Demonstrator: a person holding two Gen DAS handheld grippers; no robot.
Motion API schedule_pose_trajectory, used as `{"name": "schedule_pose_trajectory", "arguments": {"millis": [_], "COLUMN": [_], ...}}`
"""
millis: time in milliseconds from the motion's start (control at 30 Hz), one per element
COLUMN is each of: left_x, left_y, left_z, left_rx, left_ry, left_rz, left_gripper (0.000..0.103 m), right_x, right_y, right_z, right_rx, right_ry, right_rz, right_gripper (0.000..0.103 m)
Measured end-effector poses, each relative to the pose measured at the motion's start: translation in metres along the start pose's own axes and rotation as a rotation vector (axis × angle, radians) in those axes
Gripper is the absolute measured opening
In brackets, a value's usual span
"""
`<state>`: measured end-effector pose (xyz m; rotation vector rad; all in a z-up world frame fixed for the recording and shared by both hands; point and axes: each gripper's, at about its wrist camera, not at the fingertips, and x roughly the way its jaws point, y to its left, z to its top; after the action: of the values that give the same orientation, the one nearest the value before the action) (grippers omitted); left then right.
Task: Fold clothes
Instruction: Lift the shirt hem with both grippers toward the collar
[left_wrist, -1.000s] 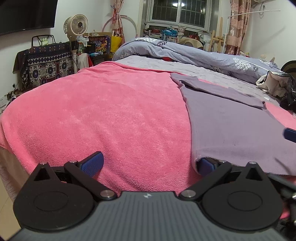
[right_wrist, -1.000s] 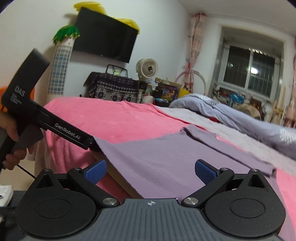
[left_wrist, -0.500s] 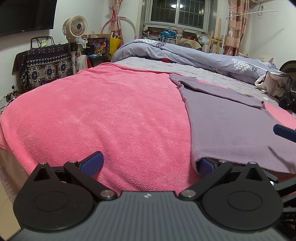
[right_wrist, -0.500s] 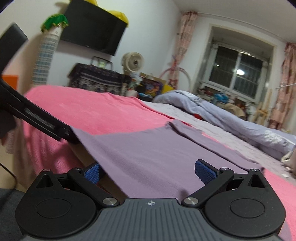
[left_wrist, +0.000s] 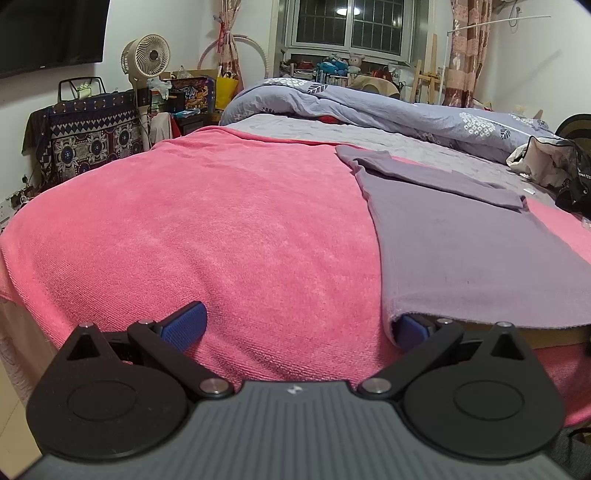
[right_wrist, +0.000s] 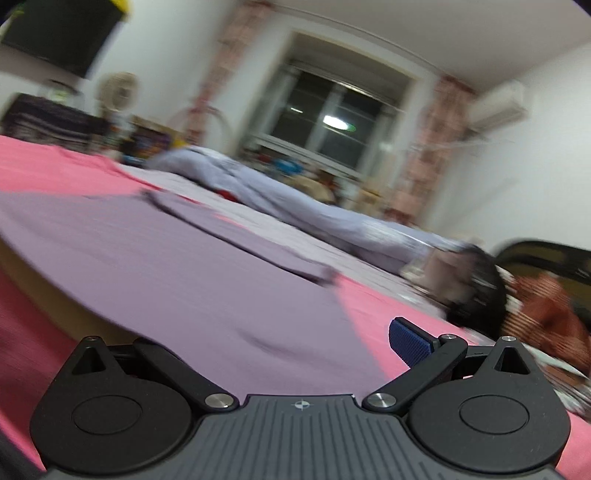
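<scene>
Both my grippers gape, the left gripper (left_wrist: 295, 325) parked at the flat lilac knit shirt's (left_wrist: 461, 251) hem corner at 4 o'clock, while my right gripper (right_wrist: 258, 350) has swung toward the 3 o'clock edge, readying a two-corner lift.

Both wrist views skim low across the bed (left_wrist: 221, 229), sharing the purple garment (left_wrist: 461, 240).

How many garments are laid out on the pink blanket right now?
1. A single flat purple knit garment lies on the right part of the pink fleece blanket, its near hem over the bed edge by the left claw. Others may sit outside both views.
</scene>
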<state>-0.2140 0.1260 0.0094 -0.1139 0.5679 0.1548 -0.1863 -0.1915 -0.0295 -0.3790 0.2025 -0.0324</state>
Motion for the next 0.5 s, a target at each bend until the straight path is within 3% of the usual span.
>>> {"name": "schedule_pose_trajectory", "arguments": {"millis": [267,367,500], "left_x": [0.000,0.000,0.000], "left_y": [0.000,0.000,0.000], "left_z": [-0.001,0.000,0.000], "left_rx": [0.013,0.019,0.022], "left_ry": [0.003,0.004,0.007], "left_rz": [0.004,0.006,0.007], "left_gripper": [0.103,0.103,0.103], "right_x": [0.011,0.010,0.013], "right_y": [-0.067,-0.090,-0.090], "right_z": [-0.037,-0.050,-0.052], "right_rx": [0.174,0.237,0.229], "right_ry": [0.132,0.150,0.151], "right_rz": [-0.211,-0.164,-0.171], "right_gripper": [0.103,0.103,0.103]}}
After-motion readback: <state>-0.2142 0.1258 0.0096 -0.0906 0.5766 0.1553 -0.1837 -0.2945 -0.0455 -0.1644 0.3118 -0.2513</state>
